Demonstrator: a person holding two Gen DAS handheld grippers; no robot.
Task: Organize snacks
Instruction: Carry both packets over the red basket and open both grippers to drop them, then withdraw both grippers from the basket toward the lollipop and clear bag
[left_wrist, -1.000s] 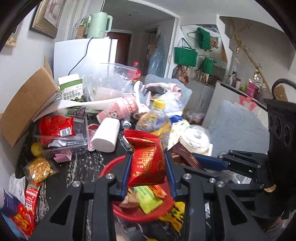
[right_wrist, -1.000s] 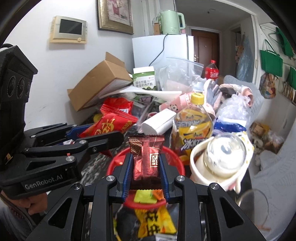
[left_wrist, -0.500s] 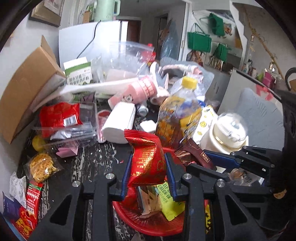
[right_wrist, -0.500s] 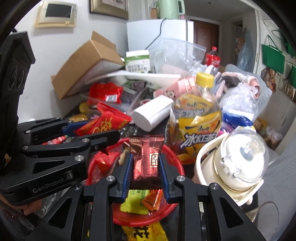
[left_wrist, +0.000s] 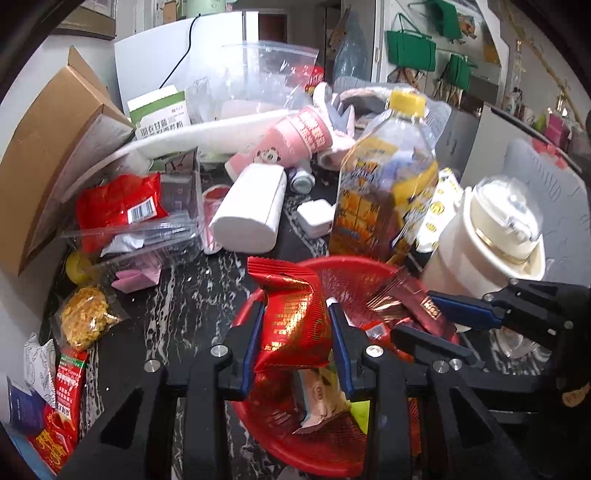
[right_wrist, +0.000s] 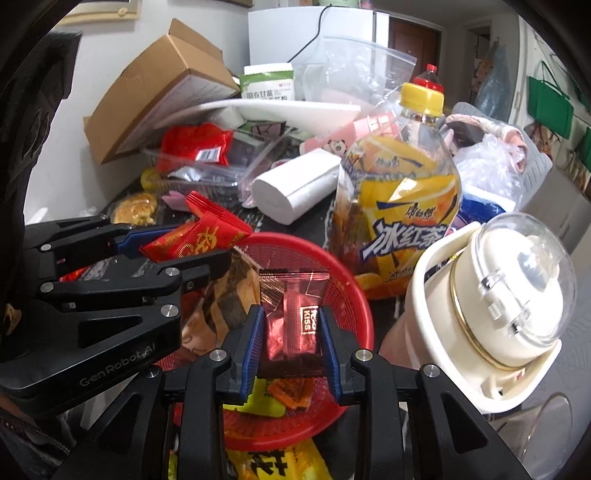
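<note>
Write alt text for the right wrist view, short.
The right gripper, jaws opening, has a dark red KISS snack packet between them over a red mesh basket already holding snacks. At left, the left gripper grips a red foil packet above the basket's rim. Behind stand an iced tea bottle and a cream lidded cup on a cluttered dark table.

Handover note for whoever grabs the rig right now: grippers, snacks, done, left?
Left gripper: shut on crinkled red-and-gold snack packet, over the red mesh plastic basket.
Right gripper: jaws opening, dark red foil "Kiss" candy packet between them, above the basket.
Done: several snacks already in basket.
Left: drop both packets; clear-wrapped yellow snack and red sachets remain on the dark marbled table.
</note>
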